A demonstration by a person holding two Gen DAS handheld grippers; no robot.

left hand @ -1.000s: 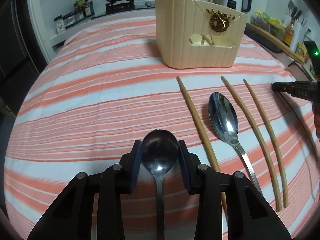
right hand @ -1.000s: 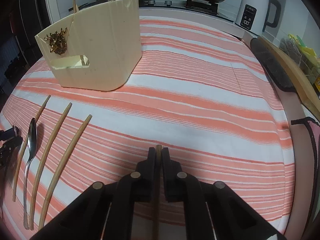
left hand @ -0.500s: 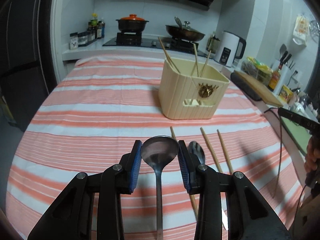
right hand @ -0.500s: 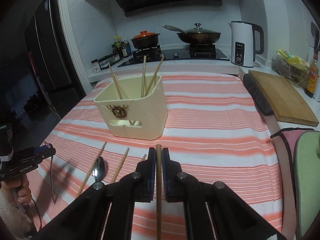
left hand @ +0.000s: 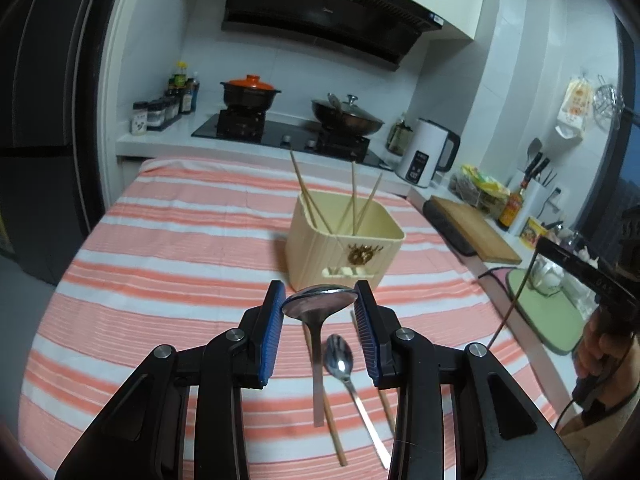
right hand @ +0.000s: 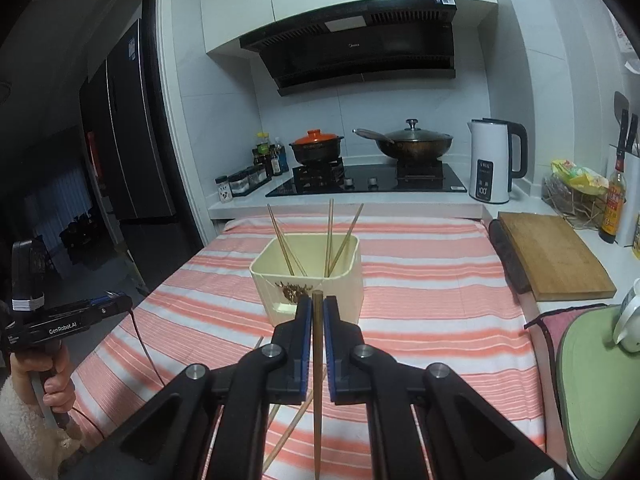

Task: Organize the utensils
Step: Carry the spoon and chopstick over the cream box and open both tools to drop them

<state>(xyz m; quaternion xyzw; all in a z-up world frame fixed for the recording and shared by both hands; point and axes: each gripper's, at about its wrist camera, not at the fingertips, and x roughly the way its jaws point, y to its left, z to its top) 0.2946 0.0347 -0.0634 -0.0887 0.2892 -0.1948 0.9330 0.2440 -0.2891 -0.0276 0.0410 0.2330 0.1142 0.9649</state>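
Centrally, cream bin (left hand: 344, 244) stands on striped cloth (left hand: 160, 264), chopsticks upright inside. Left gripper (left hand: 320, 312) clamps a ladle (left hand: 319, 305) by its bowl, raised near bin for dropping in. Right gripper (right hand: 317, 320) pinches one chopstick (right hand: 317, 380), likewise aimed binward. Spoon (left hand: 340, 360) lies near, below.

stove: we see an orange-lidded pot (right hand: 317, 146) and a lidded wok (right hand: 412, 142) on the black hob (right hand: 366, 180)
counter: white kettle (right hand: 496, 160) right of hob, spice jars (right hand: 244, 182) left
right side: wooden cutting board (right hand: 552, 256)
table: striped cloth (right hand: 432, 280)
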